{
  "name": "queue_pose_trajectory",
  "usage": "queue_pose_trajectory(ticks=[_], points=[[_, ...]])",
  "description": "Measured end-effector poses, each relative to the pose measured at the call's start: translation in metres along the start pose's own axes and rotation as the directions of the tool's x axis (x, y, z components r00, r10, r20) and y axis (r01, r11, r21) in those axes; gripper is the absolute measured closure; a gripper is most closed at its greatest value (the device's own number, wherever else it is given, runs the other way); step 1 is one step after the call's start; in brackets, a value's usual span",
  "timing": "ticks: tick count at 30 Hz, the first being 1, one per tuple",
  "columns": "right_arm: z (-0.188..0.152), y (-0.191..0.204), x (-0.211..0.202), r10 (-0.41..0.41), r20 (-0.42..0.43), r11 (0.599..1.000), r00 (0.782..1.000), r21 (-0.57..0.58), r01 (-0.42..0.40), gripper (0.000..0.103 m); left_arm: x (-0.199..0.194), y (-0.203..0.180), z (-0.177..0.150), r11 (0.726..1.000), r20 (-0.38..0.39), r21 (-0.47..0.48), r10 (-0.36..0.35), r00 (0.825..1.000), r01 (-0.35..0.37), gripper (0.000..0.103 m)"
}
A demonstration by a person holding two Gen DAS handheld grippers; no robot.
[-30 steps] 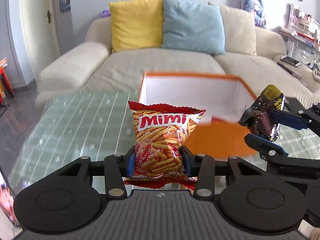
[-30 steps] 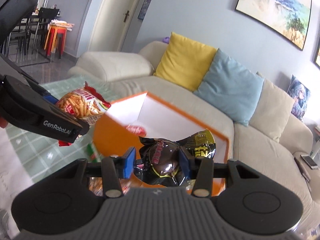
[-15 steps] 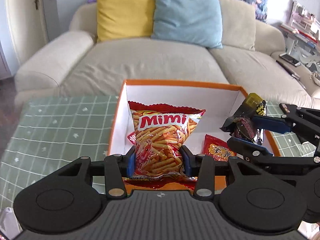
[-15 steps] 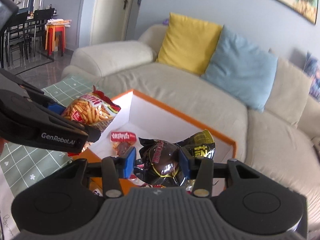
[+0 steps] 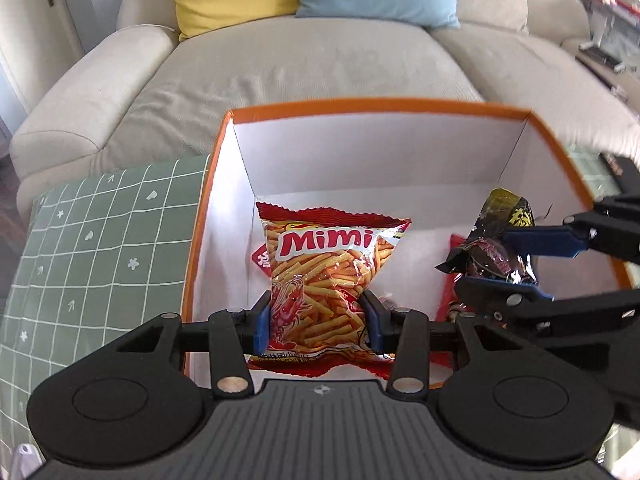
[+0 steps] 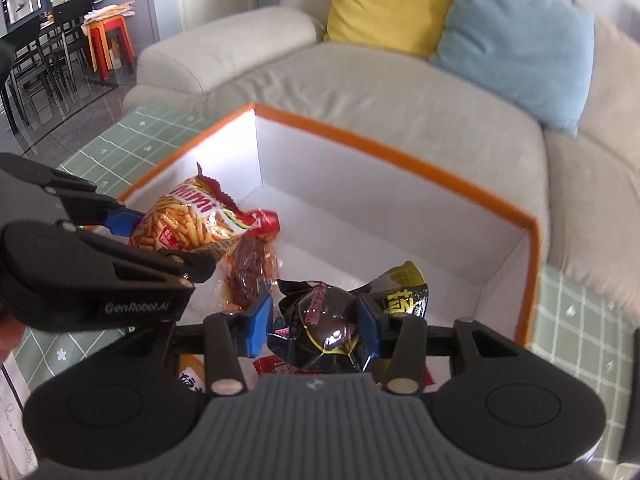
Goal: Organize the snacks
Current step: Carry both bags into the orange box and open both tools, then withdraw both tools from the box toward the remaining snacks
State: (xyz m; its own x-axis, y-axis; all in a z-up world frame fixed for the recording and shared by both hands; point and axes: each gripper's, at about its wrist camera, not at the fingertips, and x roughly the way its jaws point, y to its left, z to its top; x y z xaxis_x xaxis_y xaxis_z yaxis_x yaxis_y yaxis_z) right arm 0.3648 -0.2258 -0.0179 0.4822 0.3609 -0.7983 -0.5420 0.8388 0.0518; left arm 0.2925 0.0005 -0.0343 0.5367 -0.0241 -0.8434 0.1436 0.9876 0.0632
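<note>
My left gripper [image 5: 316,322] is shut on a red and orange Mimi snack bag [image 5: 326,276] and holds it inside the orange box [image 5: 360,106] with white walls, near its left side. My right gripper [image 6: 316,326] is shut on a black snack packet [image 6: 340,320] and holds it inside the same box toward the right. The right gripper [image 5: 520,264] and its black packet [image 5: 494,254] show at the right of the left wrist view. The left gripper [image 6: 168,240] and the Mimi bag [image 6: 192,224] show at the left of the right wrist view.
Red snack packets [image 6: 250,270] lie on the box floor. The box stands on a green checked tablecloth [image 5: 92,248]. A beige sofa [image 5: 320,56] with a yellow cushion [image 6: 392,4] and a blue cushion [image 6: 516,36] is right behind the box. Chairs and a red stool [image 6: 108,40] stand far left.
Both grippers have moved forward and down with their packets, from above the table in front of the box to inside it. Both stay shut.
</note>
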Motion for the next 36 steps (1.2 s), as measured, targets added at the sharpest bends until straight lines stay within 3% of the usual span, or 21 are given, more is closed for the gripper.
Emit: queue_pose_trajectory(ticks=[7,11,16,21,25,36], points=[[0.000,-0.006,0.022,0.028,-0.099,0.998,0.995,0.064,-0.021,0.060,0.015,-0.009,-0.002,0.997,-0.028,0.075,0.024,0.999,-0.022,0.053],[0.000,-0.009,0.028,0.044,-0.128,0.995,0.991,0.095,-0.032,0.065,0.023,-0.006,0.002,0.998,-0.068,0.058,0.017,0.998,-0.013,0.052],[-0.002,-0.009,0.030,0.041,-0.132,0.995,0.990,0.092,-0.029,0.066,0.022,-0.008,0.002,0.997,-0.063,0.069,0.036,0.997,-0.032,0.047],[-0.001,-0.010,0.028,0.040,-0.132,0.994,0.990,0.108,-0.026,0.065,0.018,-0.013,0.002,0.995,-0.031,0.092,0.053,0.998,-0.050,0.041],[0.000,-0.012,0.025,0.025,-0.142,0.994,0.989,0.112,-0.009,0.063,0.009,-0.015,0.004,0.992,0.013,0.102,0.075,0.997,-0.076,0.023],[-0.005,-0.017,-0.014,0.004,-0.065,0.987,0.998,0.161,0.006,0.052,-0.038,-0.019,0.002,0.993,0.132,0.062,0.088,0.987,-0.097,0.021]])
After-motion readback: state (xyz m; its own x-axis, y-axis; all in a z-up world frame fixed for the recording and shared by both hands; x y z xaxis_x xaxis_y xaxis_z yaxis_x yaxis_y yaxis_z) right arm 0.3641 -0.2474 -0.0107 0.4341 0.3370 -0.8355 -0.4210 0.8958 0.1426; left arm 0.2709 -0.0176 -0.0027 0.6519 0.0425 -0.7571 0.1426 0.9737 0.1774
